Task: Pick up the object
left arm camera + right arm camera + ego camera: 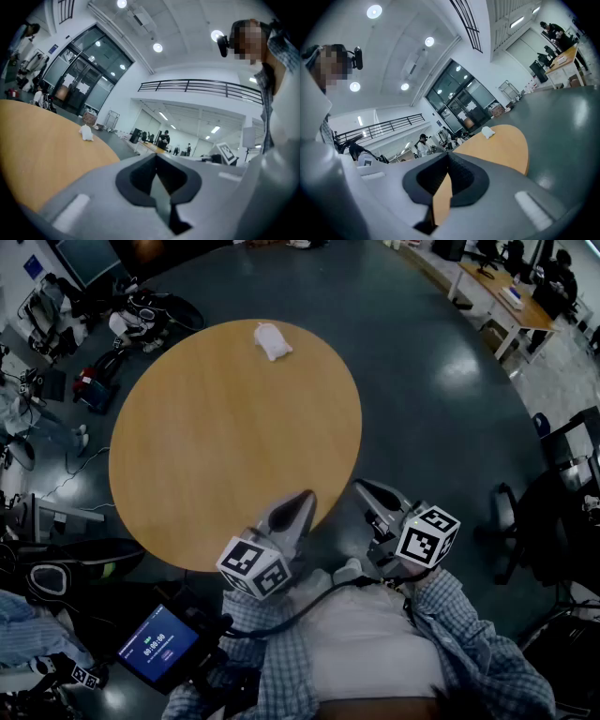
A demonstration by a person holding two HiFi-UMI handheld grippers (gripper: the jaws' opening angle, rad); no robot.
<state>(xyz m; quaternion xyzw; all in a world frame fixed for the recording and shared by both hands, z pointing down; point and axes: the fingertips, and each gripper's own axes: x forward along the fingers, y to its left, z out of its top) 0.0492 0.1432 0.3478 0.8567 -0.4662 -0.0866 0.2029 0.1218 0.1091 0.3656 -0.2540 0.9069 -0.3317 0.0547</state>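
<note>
over the table (pixel 216 427), left hand-held gripper (pixel 305 496), closed, forward-pointing

round table top (pixel 216 446) light wood look, smooth, matt, white object (pixel 272 341) upper centre of the head view, soft, crumpled like cloth, floor (pixel 431 399) dark, glossy, left gripper (pixel 305 495) and right gripper (pixel 361 486) matt grey plastic, pads (pixel 462 178) black, ribbed, shirt sleeve (pixel 478 643) lower right, checked cloth

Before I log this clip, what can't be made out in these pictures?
- White object: too small and far in all three views to tell what it is.
- Screen, head view: its text is too small to read.
- Table, near edge, head view: partly covered by the left gripper.
- Table's legs: hidden under its top in every view.
</note>
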